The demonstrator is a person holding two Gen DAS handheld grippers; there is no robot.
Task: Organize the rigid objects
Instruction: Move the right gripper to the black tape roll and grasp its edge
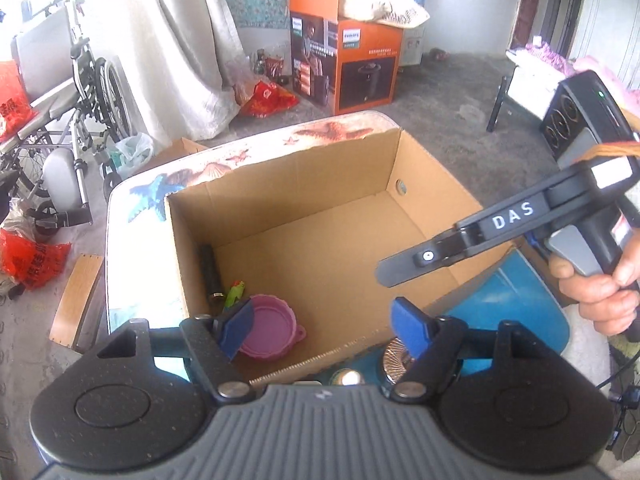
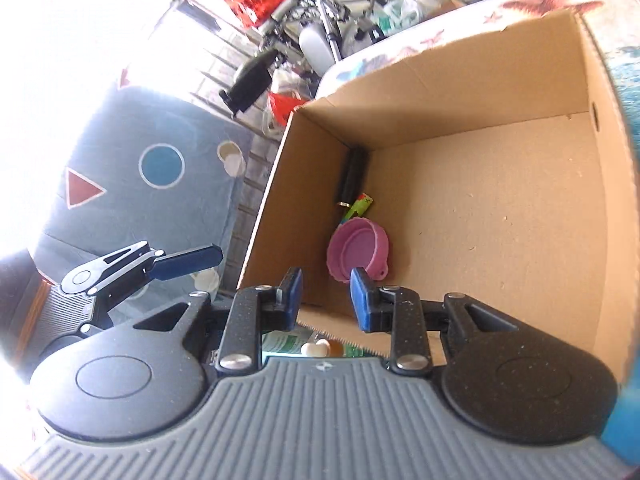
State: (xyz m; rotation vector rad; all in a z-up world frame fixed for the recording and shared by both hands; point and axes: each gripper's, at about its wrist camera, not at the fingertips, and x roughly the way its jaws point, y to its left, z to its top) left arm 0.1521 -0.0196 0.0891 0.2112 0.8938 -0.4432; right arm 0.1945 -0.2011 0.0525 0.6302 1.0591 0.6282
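On the seashell-print table (image 1: 132, 200), my open brown cardboard box (image 1: 320, 184) holds a pink plastic lid (image 1: 272, 328) and black cylinder (image 1: 210, 268); more waits outside. Both left gripper (image 1: 324, 320) and right gripper (image 2: 325, 292) gape empty.

Bright daylight; right wrist view's left side blown out, fisheye edges curved.

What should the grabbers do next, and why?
Probably lower the left gripper toward the shiny round things just outside the cardboard box. Both grippers are open and empty, while the pink lid and black tube already lie inside.
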